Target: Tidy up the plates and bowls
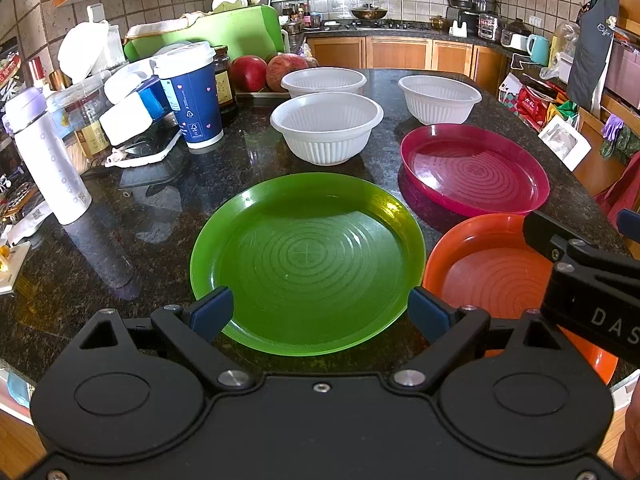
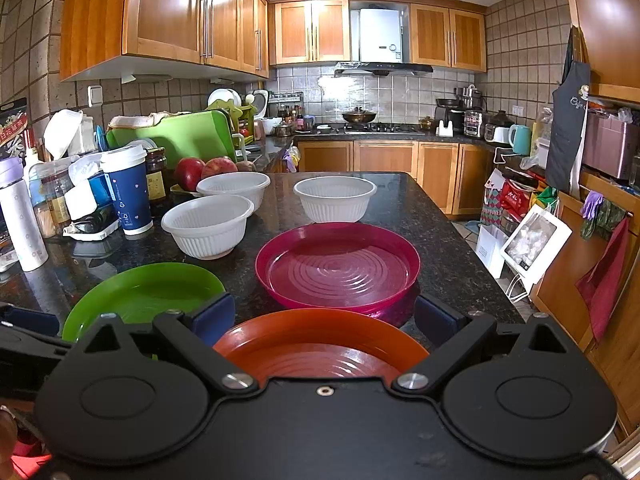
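A green plate [image 1: 308, 260] lies on the dark granite counter [image 1: 160, 216], right in front of my left gripper [image 1: 320, 312], which is open with its blue fingertips above the plate's near rim. To its right sits an orange plate [image 1: 488, 276], and behind that a magenta plate [image 1: 476, 168]. Three white ribbed bowls [image 1: 326, 126] [image 1: 324, 82] [image 1: 440, 98] stand further back. In the right wrist view my right gripper [image 2: 324, 320] is open over the orange plate [image 2: 320, 344], with the magenta plate [image 2: 338, 268] just beyond and the green plate [image 2: 148, 292] at left.
Clutter lines the counter's left side: a white bottle [image 1: 48, 156], a blue paper cup [image 1: 192, 96], jars, packets, a green cutting board [image 1: 224, 32] and apples [image 1: 248, 72]. The counter's right edge [image 2: 480, 272] drops to bags and boxes on the floor.
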The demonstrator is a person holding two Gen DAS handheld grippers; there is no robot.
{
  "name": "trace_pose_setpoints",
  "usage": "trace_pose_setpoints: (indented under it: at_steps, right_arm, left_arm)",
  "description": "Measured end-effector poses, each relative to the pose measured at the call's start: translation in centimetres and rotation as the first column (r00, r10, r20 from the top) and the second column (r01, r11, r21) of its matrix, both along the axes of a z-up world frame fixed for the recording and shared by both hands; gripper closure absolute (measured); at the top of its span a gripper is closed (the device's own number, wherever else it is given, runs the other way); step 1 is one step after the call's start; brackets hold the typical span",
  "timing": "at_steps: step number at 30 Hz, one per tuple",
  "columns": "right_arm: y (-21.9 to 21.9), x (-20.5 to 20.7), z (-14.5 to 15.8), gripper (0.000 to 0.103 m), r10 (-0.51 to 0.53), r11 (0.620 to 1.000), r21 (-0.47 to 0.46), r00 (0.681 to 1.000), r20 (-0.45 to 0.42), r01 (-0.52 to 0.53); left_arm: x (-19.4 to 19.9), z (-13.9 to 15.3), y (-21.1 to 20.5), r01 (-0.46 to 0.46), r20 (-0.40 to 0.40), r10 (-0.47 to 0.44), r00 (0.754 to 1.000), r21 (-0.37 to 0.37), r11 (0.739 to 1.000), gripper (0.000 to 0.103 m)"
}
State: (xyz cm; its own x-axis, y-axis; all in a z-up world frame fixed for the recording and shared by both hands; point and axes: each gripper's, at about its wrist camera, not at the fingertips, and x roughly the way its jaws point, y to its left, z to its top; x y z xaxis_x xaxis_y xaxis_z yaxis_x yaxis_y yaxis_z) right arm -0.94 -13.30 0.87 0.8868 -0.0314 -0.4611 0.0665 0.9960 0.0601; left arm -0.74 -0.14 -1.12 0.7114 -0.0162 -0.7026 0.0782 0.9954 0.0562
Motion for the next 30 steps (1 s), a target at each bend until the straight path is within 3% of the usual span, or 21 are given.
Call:
trace_pose_setpoints:
  at_steps: [11, 20, 26, 30]
  right_arm:
    - [-0.5, -0.4, 0.2, 0.002, 0.014, 1.0, 0.014, 1.0, 0.023, -0.014]
    - [-0.4, -1.7, 1.3, 0.0, 0.003, 0.996, -0.088, 0.978, 0.21, 0.016]
    - [-0.7, -1.6, 1.8, 0.0, 0.08, 0.991, -0.124, 0.966, 0.247, -0.051]
    - [-0.4, -1.9, 2.2, 0.002, 0.146, 0.981, -0.165, 0.95, 0.276, -0.103]
  left_arm:
    - [-0.3, 0.3, 0.2, 0.002, 0.011, -0.002, 1.0, -0.009, 1.0, 0.009]
    - [-1.1, 3.3, 2.7, -0.084, 0.154, 0.099, 0.983, -0.101, 0.991, 0.009]
    - [-1.1, 4.9, 4.6, -0.132, 0.186, 0.17, 0.968, -0.197, 0.971, 0.008]
    - [-1.1, 4.9, 4.8, -0.173, 0.183, 0.204, 0.962, -0.174, 0.97, 0.009]
